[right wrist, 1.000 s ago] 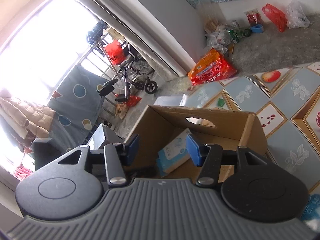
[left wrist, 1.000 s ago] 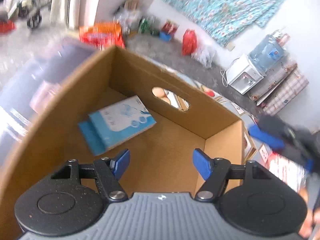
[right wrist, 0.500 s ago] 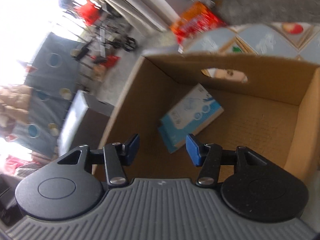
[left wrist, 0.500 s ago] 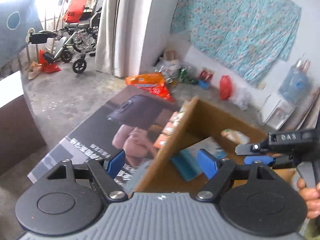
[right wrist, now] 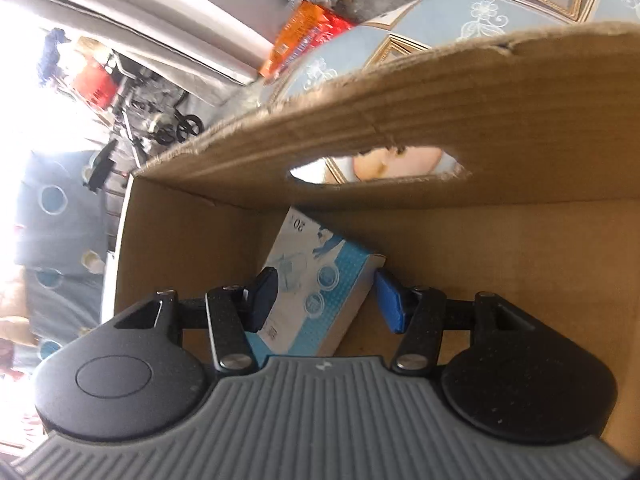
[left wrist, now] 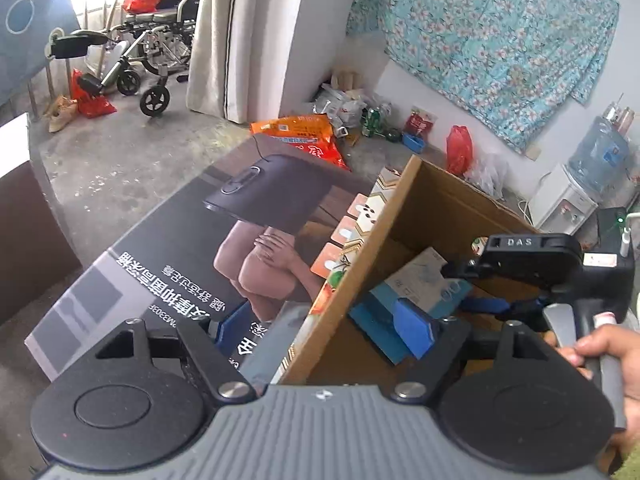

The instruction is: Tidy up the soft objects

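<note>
A blue-and-white soft pack point(right wrist: 316, 280) lies on the floor of an open cardboard box point(right wrist: 400, 128), close to the wall with the handle hole. My right gripper point(right wrist: 326, 302) is down inside the box. It is open, with a blue pad on each side of the pack and no clear pressing. In the left wrist view the pack point(left wrist: 416, 280) shows under the right gripper point(left wrist: 484, 304), which a hand point(left wrist: 608, 352) holds. My left gripper point(left wrist: 324, 328) is open and straddles the box's left wall point(left wrist: 360, 264) without gripping it.
A large flat printed carton point(left wrist: 180, 260) lies against the box's left side. An orange bag point(left wrist: 304, 136), bottles and a red bag sit on the floor beyond. There is a wheelchair point(left wrist: 140, 60) at the far left and a water dispenser point(left wrist: 580, 184) at the right. The box stands on a patterned cloth point(right wrist: 440, 12).
My right gripper dropped into the box and rolled, and its fingers now flank the pack. My left gripper swung left from above the box's inside and now sits over its left wall.
</note>
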{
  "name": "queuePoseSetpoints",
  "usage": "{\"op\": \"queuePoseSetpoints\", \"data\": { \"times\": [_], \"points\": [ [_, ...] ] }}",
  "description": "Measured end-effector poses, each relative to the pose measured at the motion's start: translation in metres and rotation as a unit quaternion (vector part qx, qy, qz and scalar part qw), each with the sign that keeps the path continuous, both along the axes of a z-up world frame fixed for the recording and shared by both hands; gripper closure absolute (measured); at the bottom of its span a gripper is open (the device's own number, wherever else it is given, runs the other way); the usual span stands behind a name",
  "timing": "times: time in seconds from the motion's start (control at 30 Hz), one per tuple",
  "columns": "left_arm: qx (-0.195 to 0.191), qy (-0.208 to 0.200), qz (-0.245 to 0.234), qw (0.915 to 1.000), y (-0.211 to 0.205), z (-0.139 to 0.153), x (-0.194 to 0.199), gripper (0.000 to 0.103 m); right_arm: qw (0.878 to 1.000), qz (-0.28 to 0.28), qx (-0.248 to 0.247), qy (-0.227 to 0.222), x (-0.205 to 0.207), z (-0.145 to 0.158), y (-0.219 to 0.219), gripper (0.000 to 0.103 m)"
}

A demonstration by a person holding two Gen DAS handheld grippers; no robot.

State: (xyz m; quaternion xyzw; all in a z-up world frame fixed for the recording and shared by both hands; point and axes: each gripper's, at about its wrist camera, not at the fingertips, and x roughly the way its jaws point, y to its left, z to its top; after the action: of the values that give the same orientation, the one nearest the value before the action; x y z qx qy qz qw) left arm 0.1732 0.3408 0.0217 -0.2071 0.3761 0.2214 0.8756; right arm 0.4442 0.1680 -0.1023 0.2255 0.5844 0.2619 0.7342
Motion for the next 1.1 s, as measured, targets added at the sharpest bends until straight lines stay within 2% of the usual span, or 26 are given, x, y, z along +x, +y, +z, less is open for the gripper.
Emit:
{"op": "queuePoseSetpoints", "data": {
  "times": [0.17,0.27,0.3,0.33,0.47,0.57,0.63,0.8,0.9,1.0,1.1],
  "points": [
    [-0.006,0.0,-0.004,1.0,0.0,-0.003,0.0,0.024,0.999,0.018,0.019,-0.019,-0.001,-0.004,0.011,0.05],
    [-0.007,0.001,-0.003,1.0,0.001,-0.003,-0.001,0.024,0.997,0.05,0.047,-0.021,-0.004,-0.005,0.024,0.048],
    [-0.007,0.0,-0.003,1.0,0.0,-0.003,-0.001,0.024,0.997,0.057,0.053,-0.023,-0.004,-0.003,0.027,0.042],
    [-0.006,0.0,-0.003,1.0,0.0,-0.002,-0.001,0.024,0.996,0.064,0.052,-0.037,-0.006,0.0,0.03,0.037],
    [0.005,-0.006,-0.002,1.0,-0.004,0.001,-0.005,0.024,0.99,0.081,0.041,-0.107,-0.014,0.02,0.033,0.031],
    [0.014,-0.014,-0.002,0.9998,-0.011,0.008,-0.011,0.024,0.989,0.064,0.033,-0.129,-0.015,0.033,0.027,0.03],
    [0.022,-0.023,-0.008,0.9995,-0.018,0.015,-0.017,0.024,0.988,0.055,0.046,-0.135,-0.011,0.044,0.018,0.03],
    [0.052,-0.051,-0.041,0.9965,-0.05,0.039,-0.036,0.023,0.978,0.05,0.1,-0.175,-0.031,0.101,-0.023,0.03],
    [0.064,-0.079,-0.072,0.9922,-0.08,0.055,-0.055,0.022,0.967,0.06,0.137,-0.208,-0.065,0.145,-0.06,0.03],
    [0.079,-0.114,-0.121,0.983,-0.119,0.069,-0.081,0.017,0.959,0.068,0.155,-0.227,-0.098,0.181,-0.101,0.029],
    [0.09,-0.143,-0.189,0.9673,-0.167,0.079,-0.109,0.011,0.956,0.078,0.13,-0.25,-0.143,0.211,-0.163,0.026]
  ]
}}
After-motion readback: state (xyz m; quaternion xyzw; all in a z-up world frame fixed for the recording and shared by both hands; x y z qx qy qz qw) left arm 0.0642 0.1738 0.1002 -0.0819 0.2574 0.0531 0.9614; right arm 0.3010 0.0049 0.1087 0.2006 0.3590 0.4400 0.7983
